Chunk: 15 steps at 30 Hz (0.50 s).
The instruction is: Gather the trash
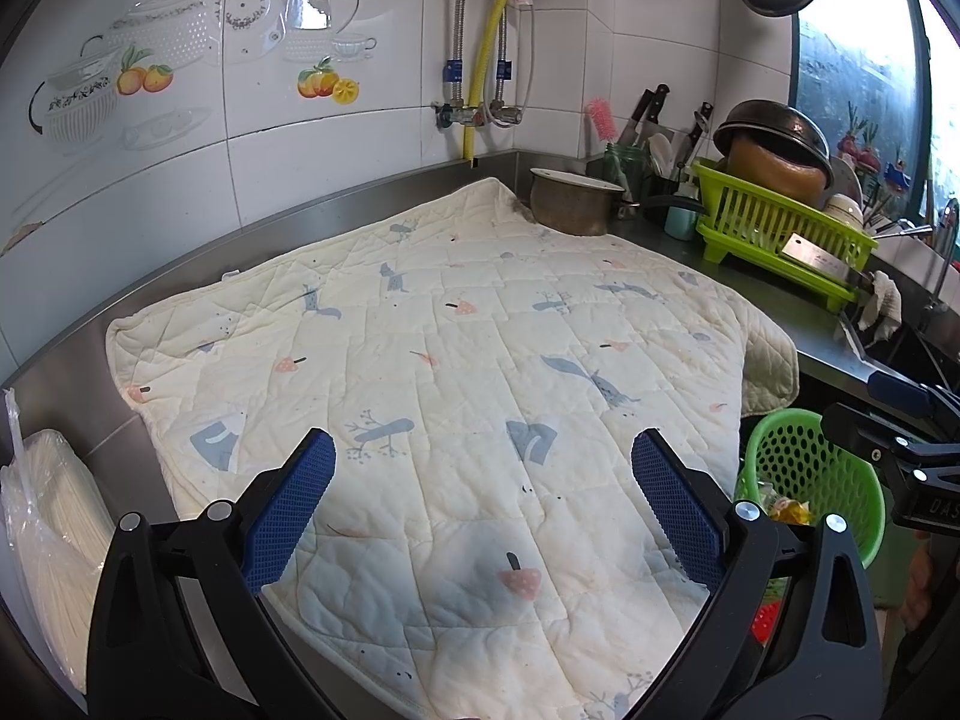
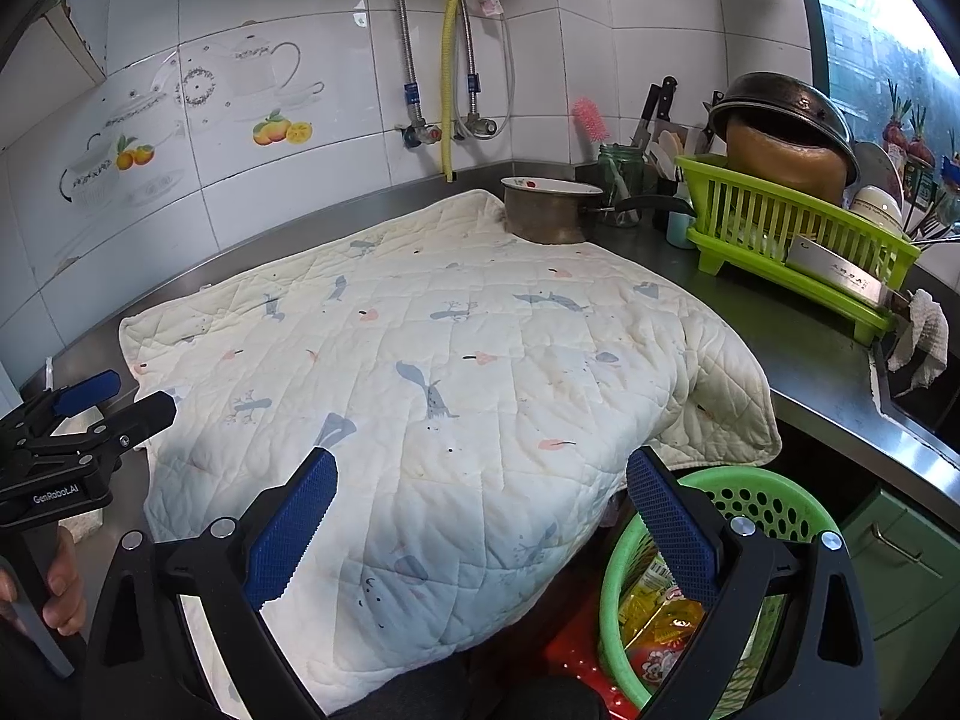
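Note:
A green perforated basket (image 2: 774,507) stands below the counter's front edge, holding yellow and red wrappers (image 2: 660,624); it also shows at the right of the left wrist view as the basket (image 1: 840,480) with a yellow wrapper (image 1: 786,507) inside. My right gripper (image 2: 480,468) is open with nothing between its blue pads, its right finger over the basket rim. My left gripper (image 1: 483,450) is open too, hovering over the quilted cream mat (image 1: 432,360), which has no trash on it. The other gripper (image 2: 84,414) appears at the left, held by a hand.
A metal pot (image 2: 546,213) sits on the mat's far corner. A green dish rack (image 2: 798,240) with a dark pan stands at the right, knives and a jar behind. A plastic-wrapped white stack (image 1: 48,534) lies at the left. The sink edge with a rag (image 2: 921,336) is far right.

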Motion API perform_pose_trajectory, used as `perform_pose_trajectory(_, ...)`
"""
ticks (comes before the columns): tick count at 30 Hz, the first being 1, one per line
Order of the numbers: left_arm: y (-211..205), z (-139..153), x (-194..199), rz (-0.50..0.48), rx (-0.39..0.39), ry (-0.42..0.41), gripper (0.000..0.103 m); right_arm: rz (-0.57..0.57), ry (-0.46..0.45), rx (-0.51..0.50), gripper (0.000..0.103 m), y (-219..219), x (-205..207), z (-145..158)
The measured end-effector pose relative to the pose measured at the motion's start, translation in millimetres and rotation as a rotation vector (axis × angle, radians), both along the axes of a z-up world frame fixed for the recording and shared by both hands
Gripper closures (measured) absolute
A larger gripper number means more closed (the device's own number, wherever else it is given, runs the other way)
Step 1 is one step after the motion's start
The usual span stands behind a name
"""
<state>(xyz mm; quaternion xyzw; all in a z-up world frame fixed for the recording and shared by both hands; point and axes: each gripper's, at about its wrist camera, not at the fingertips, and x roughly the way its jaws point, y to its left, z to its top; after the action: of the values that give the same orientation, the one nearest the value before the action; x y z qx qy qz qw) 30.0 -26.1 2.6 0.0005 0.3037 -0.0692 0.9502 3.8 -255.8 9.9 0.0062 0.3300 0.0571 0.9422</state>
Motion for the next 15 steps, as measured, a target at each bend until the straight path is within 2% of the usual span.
perform_pose_trajectory(15,2.8,0.9,0.7,0.009,0.004,-0.012,0.005,0.004,0.001,-0.001,0.009,1.4,0.2,-0.5)
